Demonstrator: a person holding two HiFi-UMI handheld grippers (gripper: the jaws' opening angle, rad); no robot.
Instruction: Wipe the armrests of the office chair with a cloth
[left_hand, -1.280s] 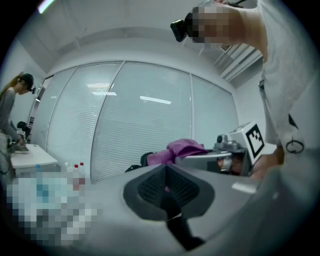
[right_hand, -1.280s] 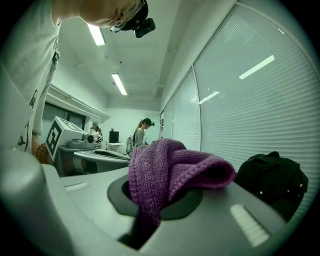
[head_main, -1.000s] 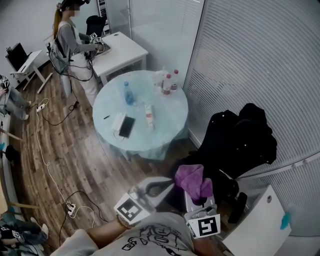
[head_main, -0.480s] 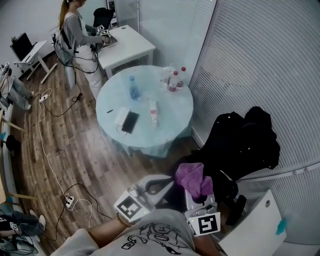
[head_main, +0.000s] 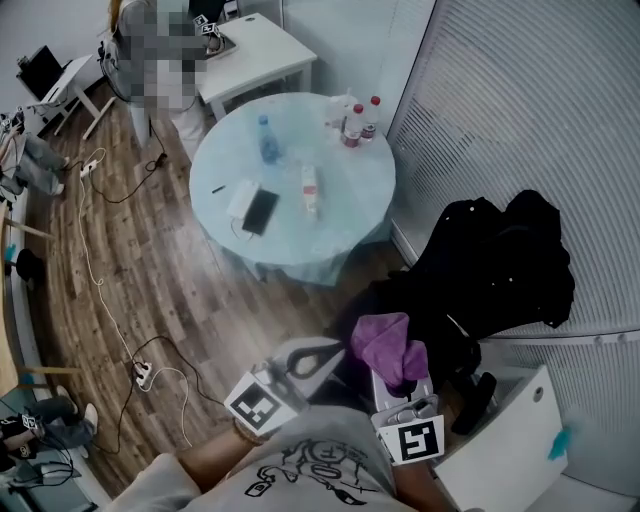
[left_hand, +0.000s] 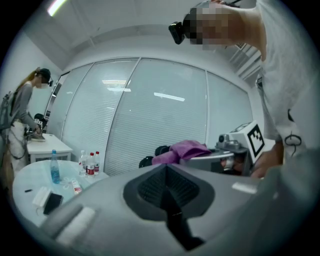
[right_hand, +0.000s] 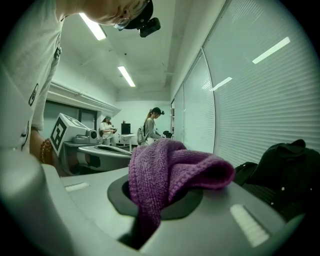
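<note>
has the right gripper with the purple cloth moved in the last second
No, the right gripper sits as before beside the white desk; only the view shifted.

An office is shown: a round table, a white desk and a computer screen are seen beyond the left gripper, with blinds to its right.

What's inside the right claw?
A purple cloth, pinched by the right claw, jaws shut on it, bunching out above them. Its clamped end is hidden between the jaws.
</note>
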